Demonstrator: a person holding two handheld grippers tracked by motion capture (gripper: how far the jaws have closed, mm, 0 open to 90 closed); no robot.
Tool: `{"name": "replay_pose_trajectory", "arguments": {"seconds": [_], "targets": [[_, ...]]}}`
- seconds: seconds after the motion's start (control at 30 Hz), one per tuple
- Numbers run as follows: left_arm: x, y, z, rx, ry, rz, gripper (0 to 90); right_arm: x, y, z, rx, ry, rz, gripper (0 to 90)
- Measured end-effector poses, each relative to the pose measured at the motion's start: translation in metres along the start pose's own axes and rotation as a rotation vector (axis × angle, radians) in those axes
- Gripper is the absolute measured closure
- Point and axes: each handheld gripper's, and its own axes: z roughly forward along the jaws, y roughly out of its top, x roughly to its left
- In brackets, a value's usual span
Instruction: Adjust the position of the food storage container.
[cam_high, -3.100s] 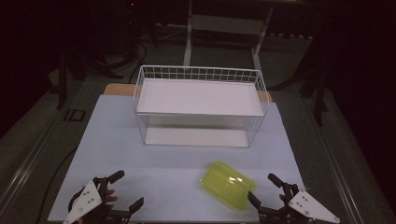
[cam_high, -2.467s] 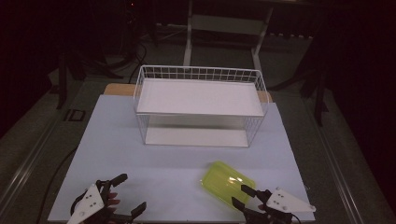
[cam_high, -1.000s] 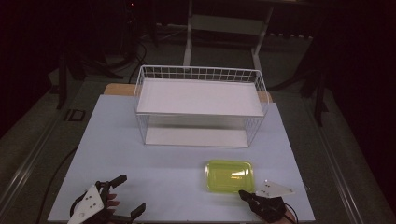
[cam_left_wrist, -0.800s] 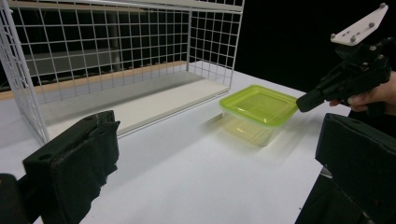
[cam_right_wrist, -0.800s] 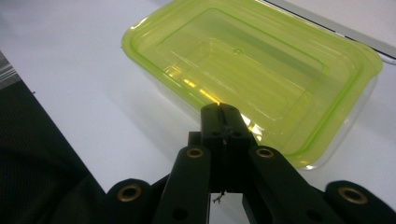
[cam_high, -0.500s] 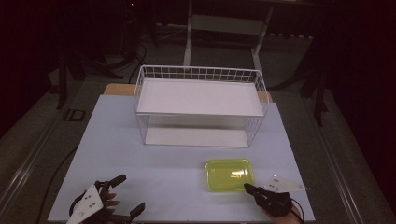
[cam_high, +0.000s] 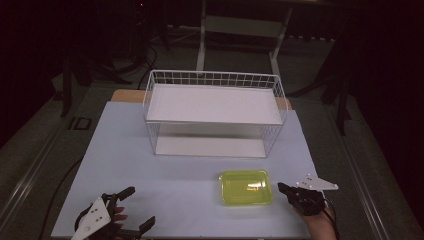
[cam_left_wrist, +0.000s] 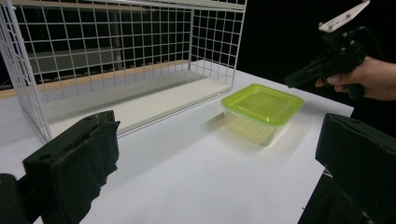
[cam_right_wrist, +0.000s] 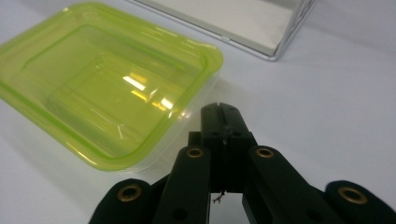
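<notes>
A lime-green lidded container (cam_high: 246, 187) sits flat on the white table (cam_high: 165, 175), toward the near right, in front of the right end of a white wire basket shelf (cam_high: 214, 112) that stands at the far middle of the table. The container has a translucent clear body under its green lid (cam_right_wrist: 102, 79), and a light glints off the lid's recessed centre. The right tongs (cam_high: 283, 188) lie just to the right of the container, low over the table's near right edge, held in a hand (cam_high: 320, 227) that enters from the bottom; their jaws are pressed together with nothing between them, the closed tip pointing at the container's right side, very near it, though whether it touches cannot be told. In the left gripper view the right tongs (cam_left_wrist: 292, 80) hover just above the table beside the container. The left tongs (cam_high: 138, 207) rest at the near left corner of the table, well apart from the container, their jaws spread wide and empty.
</notes>
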Motion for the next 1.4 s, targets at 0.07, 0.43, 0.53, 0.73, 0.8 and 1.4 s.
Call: {"name": "replay_pose_trajectory", "arguments": {"seconds": [0.07, 0.43, 0.53, 0.73, 0.8, 1.4], "targets": [[0.001, 0.000, 0.000, 0.001, 0.001, -0.001, 0.1, 0.000, -0.002, 0.003, 0.002, 0.003, 0.004, 90.0], [0.000, -0.001, 0.000, 0.003, 0.000, -0.006, 0.1, 0.013, 0.002, 0.013, -0.002, 0.046, 0.001, 90.0], [0.001, -0.001, 0.000, 0.002, -0.002, -0.008, 0.1, 0.015, 0.003, 0.014, -0.004, 0.049, -0.006, 90.0], [0.000, -0.002, 0.002, 0.007, -0.001, -0.005, 0.1, 0.024, 0.008, 0.020, 0.001, 0.076, -0.025, 90.0], [0.000, -0.002, 0.002, 0.008, -0.004, -0.007, 0.1, 0.029, 0.012, 0.024, 0.002, 0.083, -0.037, 90.0], [0.001, -0.005, 0.004, 0.045, 0.000, 0.011, 0.1, 0.057, 0.032, 0.050, 0.002, 0.136, -0.077, 90.0]]}}
